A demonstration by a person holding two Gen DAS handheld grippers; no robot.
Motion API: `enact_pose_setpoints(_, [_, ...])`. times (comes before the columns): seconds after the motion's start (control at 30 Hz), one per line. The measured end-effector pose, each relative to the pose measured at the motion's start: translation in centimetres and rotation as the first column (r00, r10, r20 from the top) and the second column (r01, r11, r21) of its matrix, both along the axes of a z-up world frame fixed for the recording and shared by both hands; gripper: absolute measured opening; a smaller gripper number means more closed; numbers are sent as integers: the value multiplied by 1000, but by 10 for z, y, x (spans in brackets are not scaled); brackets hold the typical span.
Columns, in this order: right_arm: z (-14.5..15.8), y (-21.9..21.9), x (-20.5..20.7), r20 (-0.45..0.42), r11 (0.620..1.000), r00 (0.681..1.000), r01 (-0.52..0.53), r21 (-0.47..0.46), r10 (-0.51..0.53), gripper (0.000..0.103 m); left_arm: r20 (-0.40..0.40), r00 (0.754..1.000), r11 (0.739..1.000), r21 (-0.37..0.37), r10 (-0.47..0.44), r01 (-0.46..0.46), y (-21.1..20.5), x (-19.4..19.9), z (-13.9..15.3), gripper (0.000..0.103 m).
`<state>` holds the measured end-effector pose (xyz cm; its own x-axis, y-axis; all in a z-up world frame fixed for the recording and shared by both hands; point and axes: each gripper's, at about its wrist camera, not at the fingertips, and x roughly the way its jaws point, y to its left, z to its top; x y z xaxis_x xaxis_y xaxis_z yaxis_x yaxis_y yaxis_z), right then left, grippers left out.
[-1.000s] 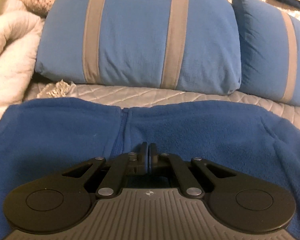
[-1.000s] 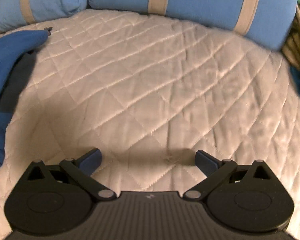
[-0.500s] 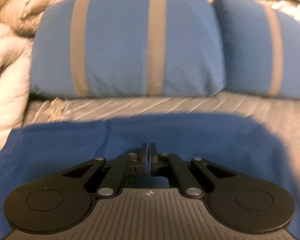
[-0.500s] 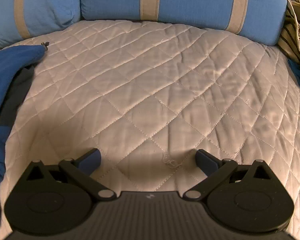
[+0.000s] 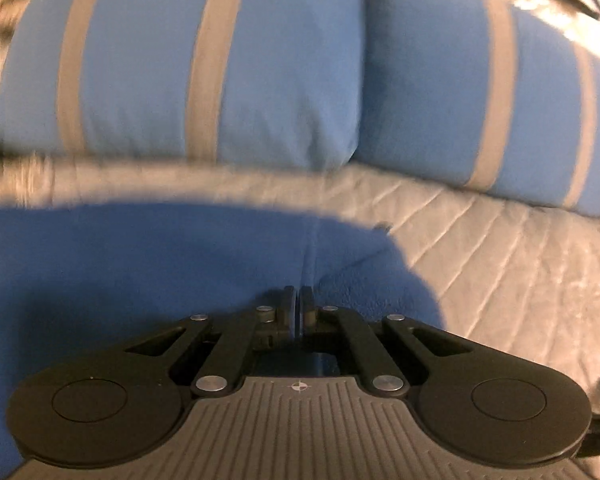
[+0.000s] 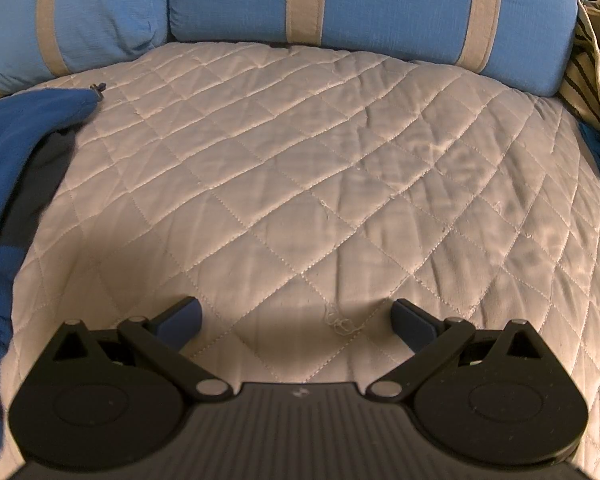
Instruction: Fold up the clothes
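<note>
A blue fleece garment (image 5: 148, 280) with a centre seam lies on the quilted bed cover (image 5: 500, 264). It fills the lower left of the left wrist view. My left gripper (image 5: 299, 312) is shut on a fold of it, and the cloth rises to the pads near the seam. The picture there is blurred by motion. In the right wrist view the same blue fleece (image 6: 16, 132) hangs raised at the left edge, with a shadow under it. My right gripper (image 6: 296, 320) is open above bare quilt (image 6: 320, 168), with nothing between its fingers.
Two blue pillows with beige stripes (image 5: 204, 68) (image 6: 372, 4) lie along the far side of the bed. Striped fabric and dark items (image 6: 592, 64) sit at the right edge of the bed. A loose thread (image 6: 340, 322) lies on the quilt near the right gripper.
The left gripper has moved to the right with the fleece; the garment's right side no longer reaches the right edge and bare quilt shows there. The right gripper has stayed in place, open.
</note>
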<state>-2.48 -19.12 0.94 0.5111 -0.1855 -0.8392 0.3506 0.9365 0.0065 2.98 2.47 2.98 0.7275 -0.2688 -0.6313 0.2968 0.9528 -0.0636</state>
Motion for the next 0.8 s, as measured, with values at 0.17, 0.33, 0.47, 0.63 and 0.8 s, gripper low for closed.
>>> enact_pose_setpoints(0.17, [0,-1,1,5,1000,1000,-13,-4,13,103,-23,999,997,-65,37,-38,9,4,-16,1])
enact_pose_setpoints(0.33, [3,-1,6,-19,999,999,-39,-5,39,103,-6,1000,999,-32,-27,27,0,-6,-3,8])
enact_pose_setpoints(0.47, [14,-5,7,4,999,999,-47,-20,47,103,-32,988,987,-41,-154,152,-14,-24,25,65])
enact_pose_setpoints(0.63, [47,-6,-11,203,995,979,6,-102,15,103,18,964,964,-9,-264,265,-47,-69,56,88])
enact_pose_setpoints(0.8, [55,-12,-21,221,986,975,47,-159,-11,103,-70,972,974,13,-224,226,-77,-83,44,92])
